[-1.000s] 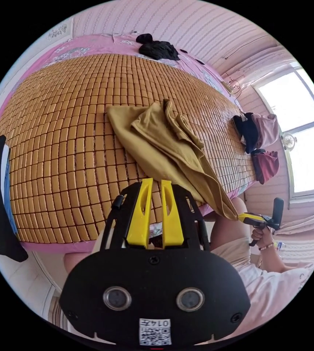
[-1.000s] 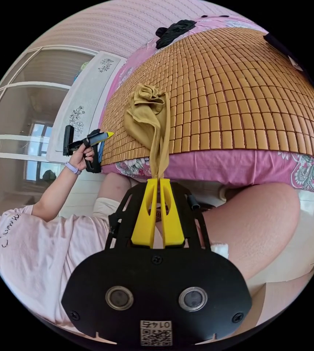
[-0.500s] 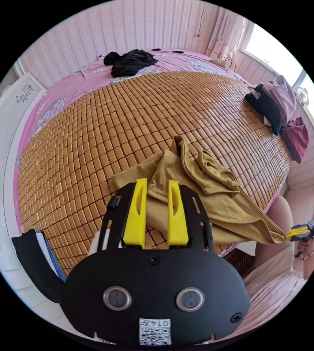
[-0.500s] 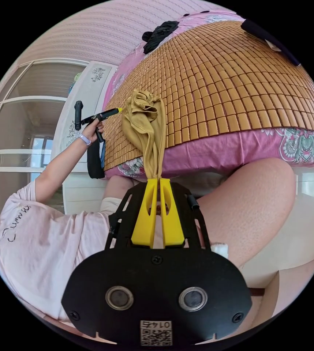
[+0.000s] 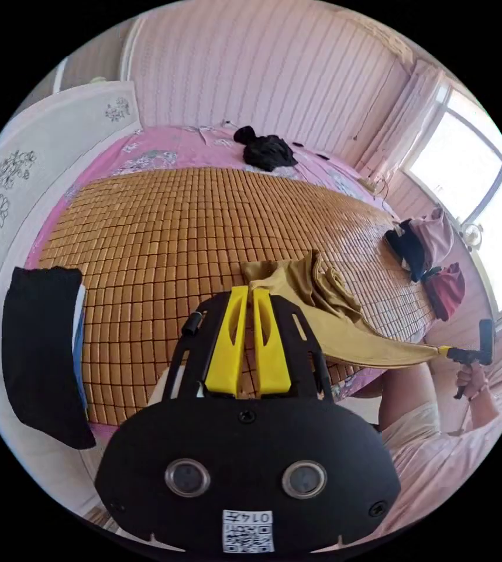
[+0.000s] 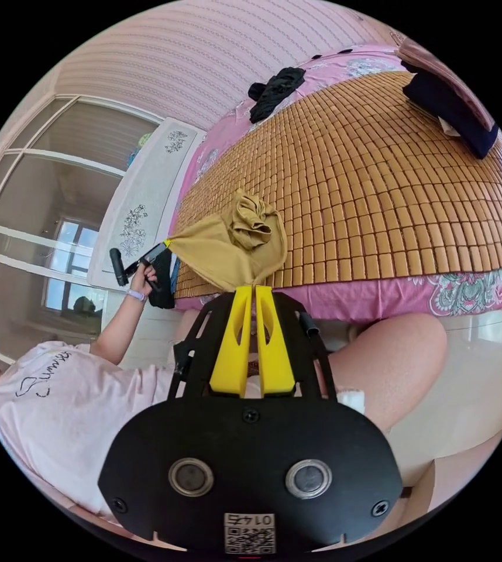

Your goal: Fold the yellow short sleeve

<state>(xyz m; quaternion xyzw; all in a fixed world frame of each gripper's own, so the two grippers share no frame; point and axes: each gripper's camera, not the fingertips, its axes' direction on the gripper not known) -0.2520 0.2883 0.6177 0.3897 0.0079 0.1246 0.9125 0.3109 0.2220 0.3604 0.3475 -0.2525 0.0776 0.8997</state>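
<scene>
Bed (image 5: 145, 234) with bamboo mat: I hold the yellow short sleeve (image 5: 333, 304) at its near edge, left gripper (image 5: 247, 290) and right gripper (image 6: 253, 288) both clamped on separate corners. Soft, light fabric; I judge hem corners the best hold.

Mustard-yellow short-sleeve top (image 5: 344, 333), bunched in mid., stretched taut betw. two pinched corners over mat edge.

Left gripper (image 5: 248, 288) pinching yellow shirt (image 5: 333, 316) at centre, right gripper (image 5: 443, 351) gripping its far corner, bamboo mat (image 5: 163, 234) beneath.
</scene>
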